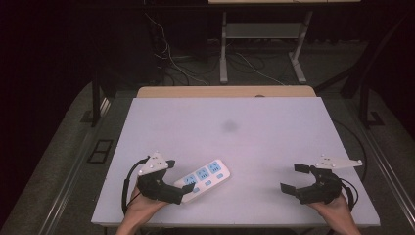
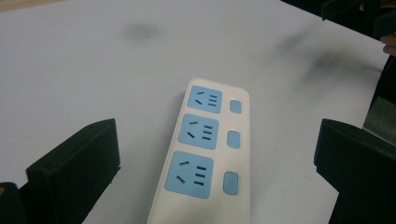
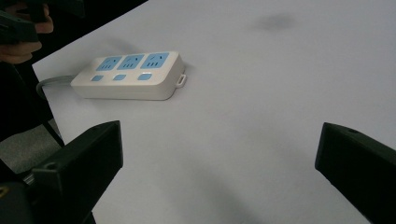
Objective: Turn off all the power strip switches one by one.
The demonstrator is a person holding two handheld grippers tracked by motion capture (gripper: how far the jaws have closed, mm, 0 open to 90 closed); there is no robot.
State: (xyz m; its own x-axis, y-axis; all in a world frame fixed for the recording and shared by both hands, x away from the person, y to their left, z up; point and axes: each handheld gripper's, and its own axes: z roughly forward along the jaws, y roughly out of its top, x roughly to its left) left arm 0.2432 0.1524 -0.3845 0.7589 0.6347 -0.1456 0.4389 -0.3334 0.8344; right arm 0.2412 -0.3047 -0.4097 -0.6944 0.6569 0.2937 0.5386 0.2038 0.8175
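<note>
A white power strip point(image 1: 203, 177) with three blue sockets and three blue switches lies flat near the front left of the white table point(image 1: 254, 142). My left gripper point(image 1: 179, 176) is open, and the strip's near end point(image 2: 205, 154) lies between its wide-apart jaws without touching either. A small red light glows beside each socket. My right gripper point(image 1: 294, 178) is open at the front right, well clear of the strip, with bare table between its jaws point(image 3: 219, 135). In the right gripper view the strip point(image 3: 128, 74) lies far left with its grey cable point(image 3: 51, 83) trailing off the table edge.
A dark smudge point(image 1: 230, 126) marks the table's middle. A wooden edge point(image 1: 225, 91) runs along the back. Behind it, a metal stand point(image 1: 262, 44) and loose cables point(image 1: 181, 68) sit on the floor. A hand point(image 3: 18, 44) holding the other gripper shows top left in the right gripper view.
</note>
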